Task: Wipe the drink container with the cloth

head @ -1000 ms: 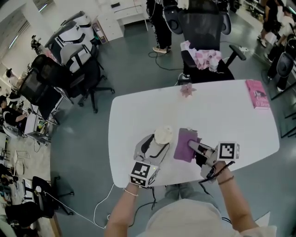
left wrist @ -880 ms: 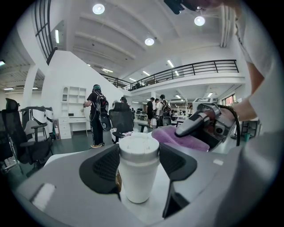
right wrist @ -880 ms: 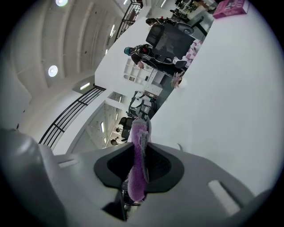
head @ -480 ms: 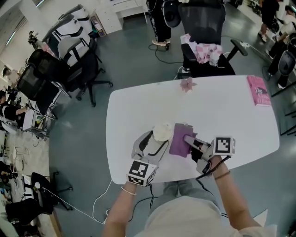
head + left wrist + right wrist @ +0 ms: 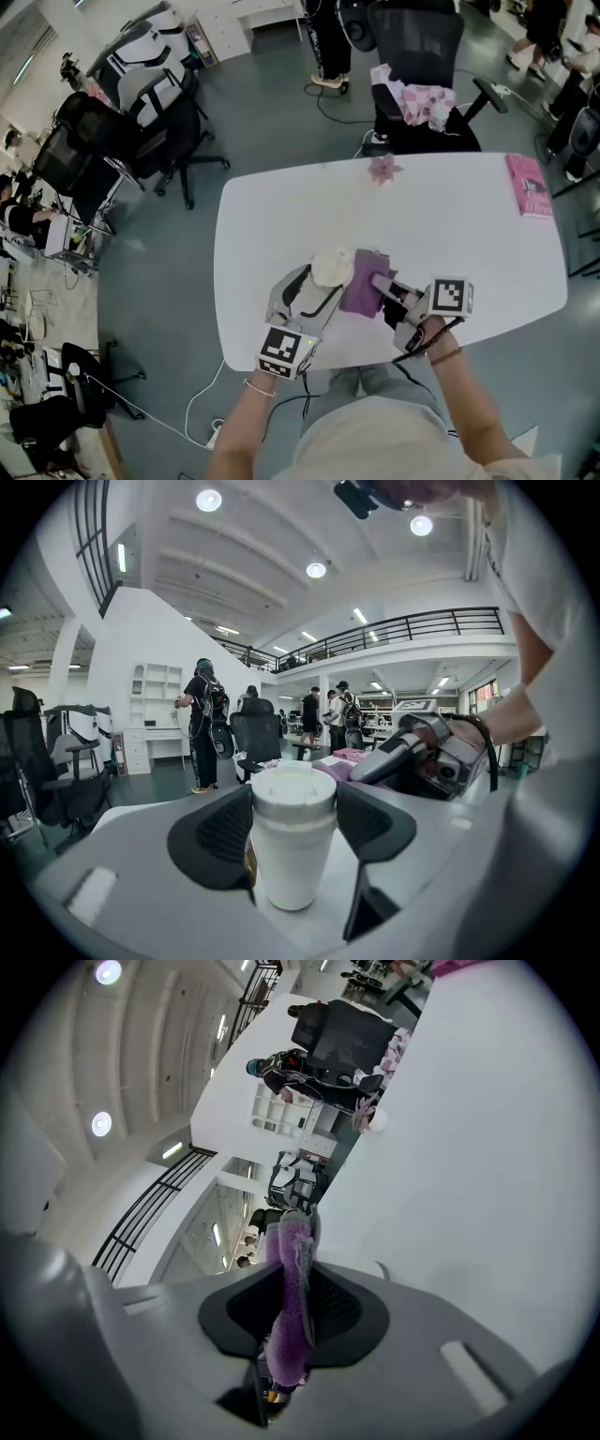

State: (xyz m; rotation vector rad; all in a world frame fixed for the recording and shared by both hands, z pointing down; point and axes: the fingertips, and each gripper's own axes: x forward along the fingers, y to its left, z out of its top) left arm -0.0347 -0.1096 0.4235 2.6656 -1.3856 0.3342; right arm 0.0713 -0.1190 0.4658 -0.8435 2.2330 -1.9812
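Observation:
A white lidded drink cup (image 5: 330,267) (image 5: 292,832) stands upright on the white table (image 5: 450,225), near its front edge. My left gripper (image 5: 315,286) (image 5: 293,829) is shut on the cup, one pad on each side of it. A purple cloth (image 5: 364,277) (image 5: 291,1307) hangs pinched in my right gripper (image 5: 382,281) (image 5: 292,1312), which is shut on it. In the head view the cloth lies against the cup's right side. The left gripper view shows the right gripper (image 5: 422,752) just behind the cup, to its right.
A small pink flower-shaped thing (image 5: 383,169) lies at the table's far edge and a pink book (image 5: 529,185) at its far right. A black office chair (image 5: 422,66) with pink clothes stands behind the table. More chairs (image 5: 150,131) stand to the left.
My right gripper has carried the purple cloth leftward, from a gap beside the cup to up against the cup's right side. The left gripper has stayed shut on the cup.

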